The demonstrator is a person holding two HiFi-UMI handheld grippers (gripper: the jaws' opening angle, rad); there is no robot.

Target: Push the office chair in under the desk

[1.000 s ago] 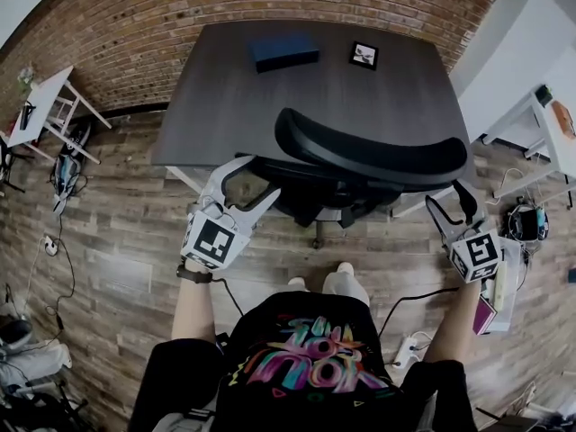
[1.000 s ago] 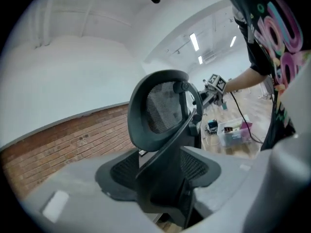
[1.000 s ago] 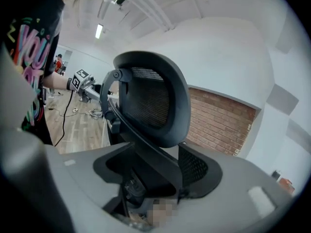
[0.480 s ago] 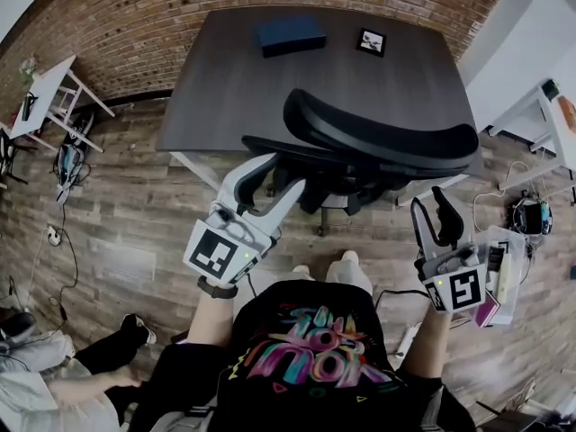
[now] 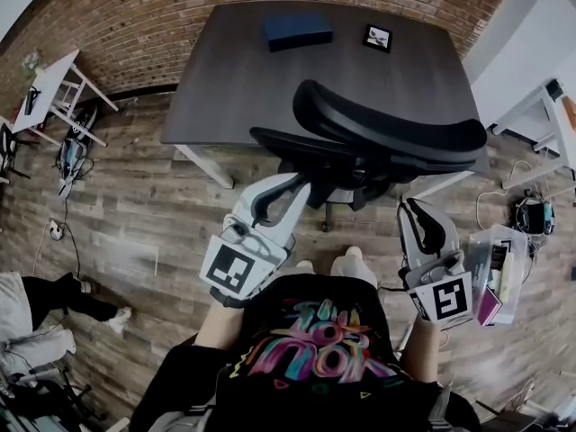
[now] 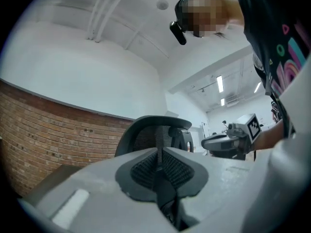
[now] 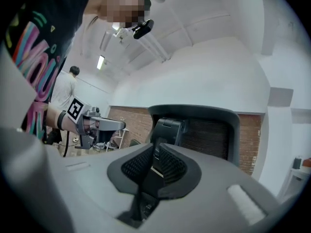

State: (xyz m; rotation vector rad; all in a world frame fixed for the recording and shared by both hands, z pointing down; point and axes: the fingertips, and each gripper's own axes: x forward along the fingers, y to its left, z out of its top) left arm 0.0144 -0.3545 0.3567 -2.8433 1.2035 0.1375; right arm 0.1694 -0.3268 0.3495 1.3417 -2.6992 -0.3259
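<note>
A: Head view: chair (image 5: pixel 387 138) sits at the desk's (image 5: pixel 225 79) near edge, us right behind it.
B: Gripper views add: left tongs (image 6: pixel 159 152) and right tongs (image 7: pixel 155 155) just closed, pads meeting, holding nothing.

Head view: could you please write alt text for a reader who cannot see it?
From above, a person stands behind a black office chair at a dark desk's near edge, the left gripper and right gripper pointed toward the chair. Both grippers' jaws have just closed with nothing between them.
</note>
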